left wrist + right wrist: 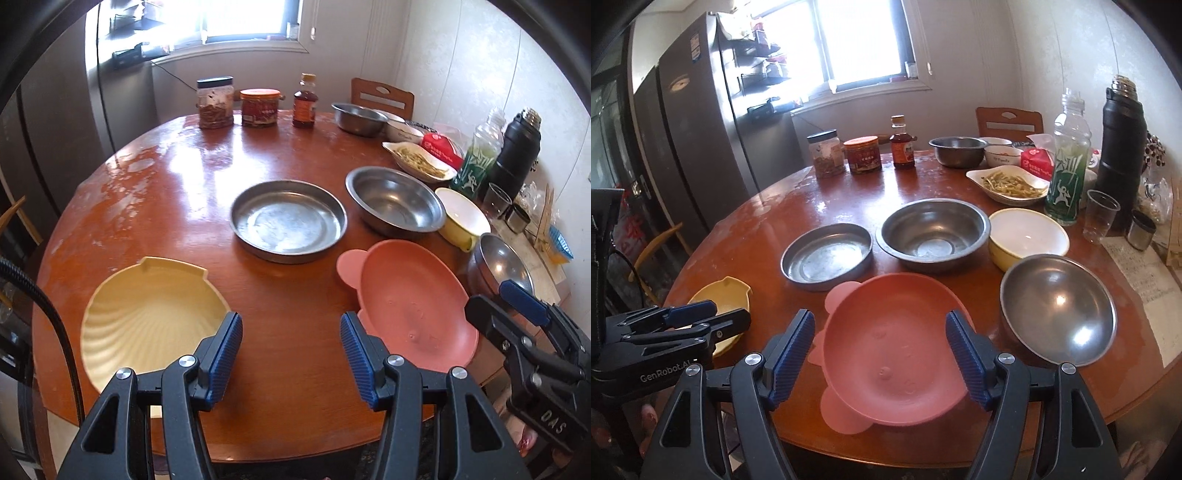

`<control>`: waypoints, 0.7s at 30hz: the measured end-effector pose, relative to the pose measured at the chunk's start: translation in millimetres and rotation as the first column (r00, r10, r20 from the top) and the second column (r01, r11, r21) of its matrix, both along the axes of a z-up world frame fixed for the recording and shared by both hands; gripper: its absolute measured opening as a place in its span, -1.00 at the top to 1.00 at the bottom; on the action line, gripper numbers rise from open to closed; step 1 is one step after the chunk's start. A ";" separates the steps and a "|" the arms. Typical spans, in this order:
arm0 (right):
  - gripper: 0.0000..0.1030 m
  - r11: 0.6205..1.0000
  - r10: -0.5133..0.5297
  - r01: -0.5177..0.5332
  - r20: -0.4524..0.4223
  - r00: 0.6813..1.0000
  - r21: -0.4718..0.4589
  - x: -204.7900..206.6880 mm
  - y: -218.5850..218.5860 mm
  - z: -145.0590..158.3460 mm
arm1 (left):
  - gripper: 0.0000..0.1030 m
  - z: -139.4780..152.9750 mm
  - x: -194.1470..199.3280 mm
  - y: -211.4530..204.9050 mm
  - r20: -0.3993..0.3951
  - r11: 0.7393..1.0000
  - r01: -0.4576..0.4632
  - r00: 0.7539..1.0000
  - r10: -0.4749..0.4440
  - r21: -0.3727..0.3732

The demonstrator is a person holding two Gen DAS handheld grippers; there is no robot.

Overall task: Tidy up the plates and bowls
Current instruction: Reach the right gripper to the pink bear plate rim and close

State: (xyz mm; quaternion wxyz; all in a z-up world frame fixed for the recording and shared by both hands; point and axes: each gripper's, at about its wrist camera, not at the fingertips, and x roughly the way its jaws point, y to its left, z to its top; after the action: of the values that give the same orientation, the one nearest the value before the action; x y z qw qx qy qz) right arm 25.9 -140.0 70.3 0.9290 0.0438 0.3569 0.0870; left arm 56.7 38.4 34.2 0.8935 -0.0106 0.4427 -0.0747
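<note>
Left gripper (291, 347): you tilted it down, jaws parted, empty.
Right gripper (880, 354): jaws wide, straddling pink plate (894, 354), not gripping.
Far dish (1008, 184): held food.

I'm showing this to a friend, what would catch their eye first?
Probably the salmon-pink plastic plate with ear-shaped tabs at the round wooden table's near edge, framed by the open right gripper. Then the pale yellow shell-shaped dish at the near left, beside the open left gripper.
</note>
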 end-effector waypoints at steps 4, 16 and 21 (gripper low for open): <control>-0.45 1.000 -0.023 0.023 -0.038 0.999 0.018 -5.3 -15.6 -16.0 | -0.07 -11.8 8.6 -15.6 -0.027 1.000 0.020 0.999 -0.019 0.002; -0.45 0.995 -0.055 0.066 -0.147 0.988 0.075 -7.8 -42.3 -51.4 | -0.07 -39.3 37.4 -51.9 -0.083 0.998 0.054 0.995 -0.051 0.030; -0.45 0.989 -0.068 0.092 -0.197 0.978 0.115 -1.3 -51.1 -65.4 | -0.07 -50.5 47.7 -55.4 -0.107 0.998 0.052 0.993 -0.047 0.040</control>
State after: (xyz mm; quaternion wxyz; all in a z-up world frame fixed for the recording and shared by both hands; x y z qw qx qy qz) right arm 24.6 -191.1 4.9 0.8883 0.1237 0.4371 0.0668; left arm 104.4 -17.1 -16.3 0.8667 0.0154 0.4909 -0.0867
